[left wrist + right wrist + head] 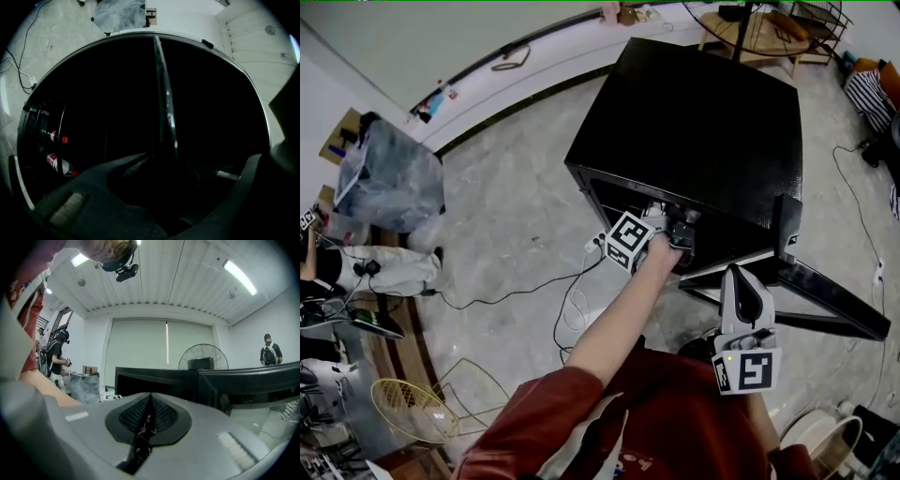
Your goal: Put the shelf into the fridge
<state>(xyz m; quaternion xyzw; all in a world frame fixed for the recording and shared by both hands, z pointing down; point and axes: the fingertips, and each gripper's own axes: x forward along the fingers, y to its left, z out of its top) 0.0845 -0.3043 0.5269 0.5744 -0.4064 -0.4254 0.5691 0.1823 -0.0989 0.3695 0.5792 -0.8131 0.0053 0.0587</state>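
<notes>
The fridge (694, 122), a low black box seen from above, fills the upper middle of the head view, and its door (825, 295) swings open toward the lower right. The left gripper (680, 234) reaches level into the fridge's open front at the centre of the frame. In the left gripper view its fingers are closed on the edge of the shelf (166, 108), a thin pane that runs edge-on up the middle of the dark interior. Two red-capped bottles (58, 161) sit at the left of that view. The right gripper (739, 277) hangs just below the opening, beside the door's inner face, with its fingers (161, 416) pressed together on nothing. A cable (516, 295) trails over the floor left of the fridge, a plastic-wrapped bundle (384, 178) stands at upper left, and a wire basket (412, 408) lies at lower left. A standing fan (204, 357) shows behind the fridge in the right gripper view.
</notes>
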